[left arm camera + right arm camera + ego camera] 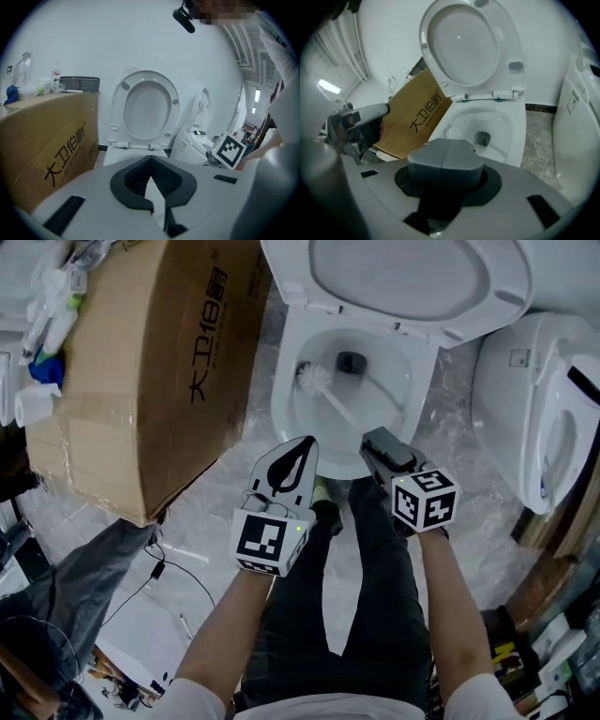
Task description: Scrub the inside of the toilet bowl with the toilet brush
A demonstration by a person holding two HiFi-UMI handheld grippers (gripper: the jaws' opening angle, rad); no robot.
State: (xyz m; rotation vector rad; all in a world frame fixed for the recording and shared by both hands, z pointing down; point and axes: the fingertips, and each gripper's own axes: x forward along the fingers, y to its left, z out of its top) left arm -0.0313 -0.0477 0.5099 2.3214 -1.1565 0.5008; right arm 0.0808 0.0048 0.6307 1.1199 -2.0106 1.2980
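The white toilet bowl (412,381) stands ahead with its seat and lid (422,277) raised. Inside it lies the toilet brush (316,379), its bristle head against the left wall near the drain hole (351,361); the thin white handle slants back toward me. My right gripper (371,440) is at the bowl's front rim with its grey jaws shut where the handle ends. In the right gripper view the brush head (452,132) shows just past the shut right gripper (447,141). My left gripper (305,442) hovers left of it, shut and holding nothing, and in its own view the left gripper (151,161) faces the raised lid (146,108).
A big cardboard box (150,362) stands close against the toilet's left side, with bottles (47,329) on top. A second white toilet (544,418) sits at the right. The person's legs fill the floor below the grippers, and a cable (173,573) lies at lower left.
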